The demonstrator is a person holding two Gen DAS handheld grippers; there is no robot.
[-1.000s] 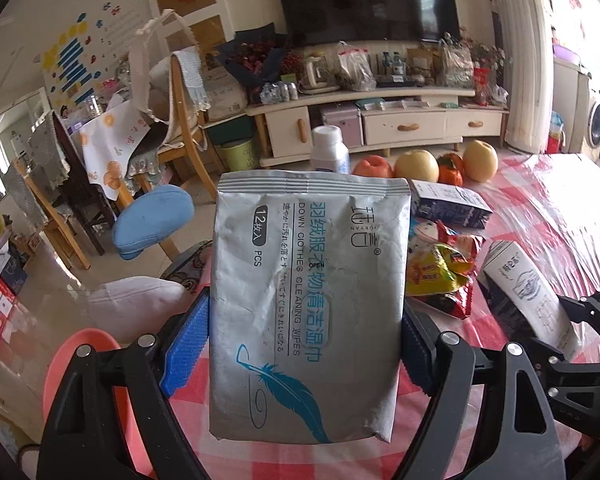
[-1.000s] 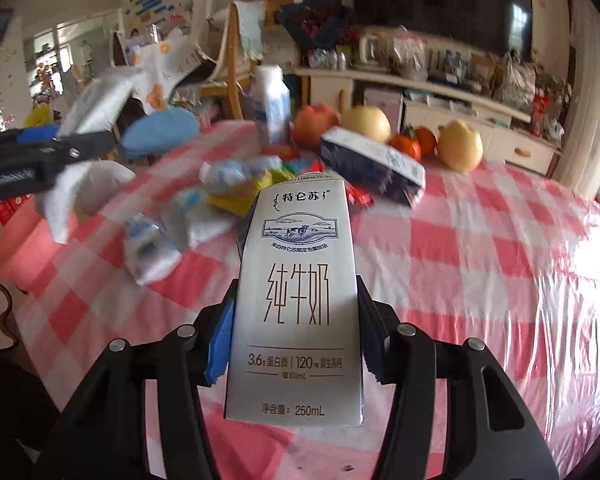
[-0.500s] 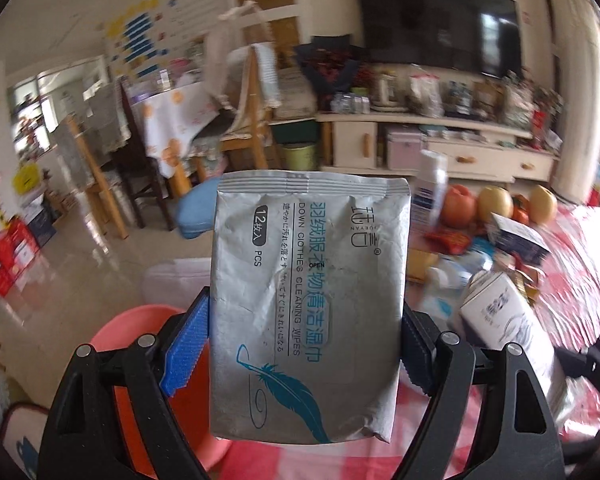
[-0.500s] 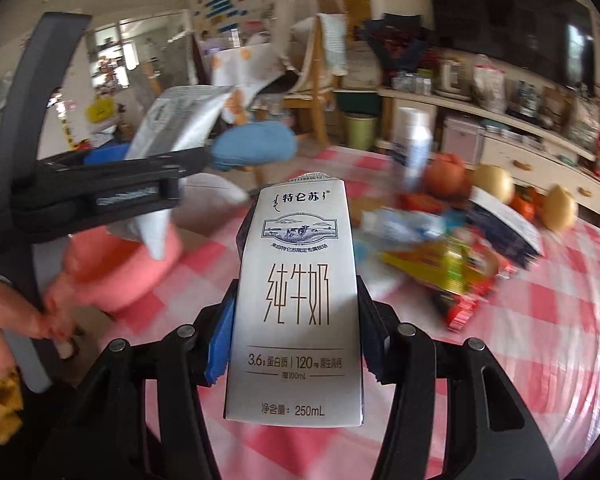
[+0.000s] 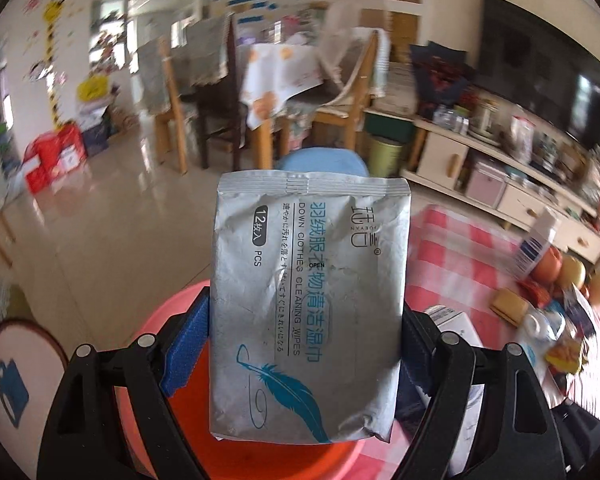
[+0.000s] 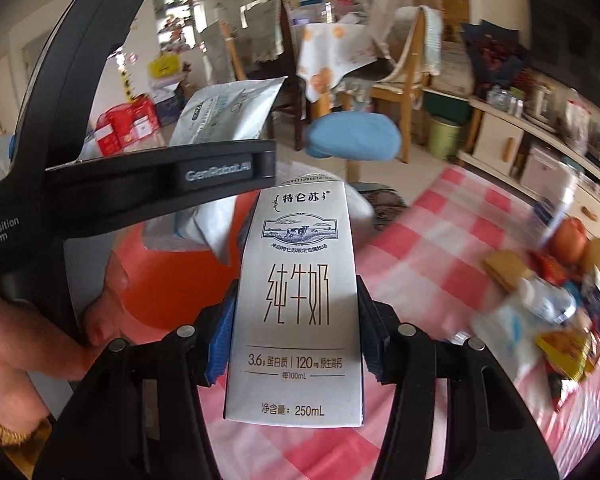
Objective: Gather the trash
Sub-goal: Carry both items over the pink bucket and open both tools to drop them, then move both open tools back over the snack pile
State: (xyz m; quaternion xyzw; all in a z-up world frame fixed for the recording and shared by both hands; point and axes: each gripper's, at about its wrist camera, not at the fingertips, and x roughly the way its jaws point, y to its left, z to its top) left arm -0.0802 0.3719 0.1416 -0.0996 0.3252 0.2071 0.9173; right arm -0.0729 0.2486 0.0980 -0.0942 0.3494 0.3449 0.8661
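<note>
**Op:** Holding two pieces now: my left gripper (image 5: 304,340) is clamped on the wipes packet (image 5: 308,304), my right gripper (image 6: 294,340) on the milk carton (image 6: 296,300).

**Mate:** Dropped yet?

**Op:** No. Both tilt downward; the packet hangs over the red basin (image 5: 160,400), the carton at the table's edge just beside it.

**Mate:** What's left?

**Op:** Wrappers (image 6: 564,348) farther along the checked table (image 6: 440,248), I'd judge.

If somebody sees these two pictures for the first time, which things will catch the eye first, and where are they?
A silver wipes packet fills the middle of the left wrist view, clamped by the left gripper above a red bucket. In the right wrist view a white milk carton stands central in the right gripper, over the pink checked tablecloth.
</note>
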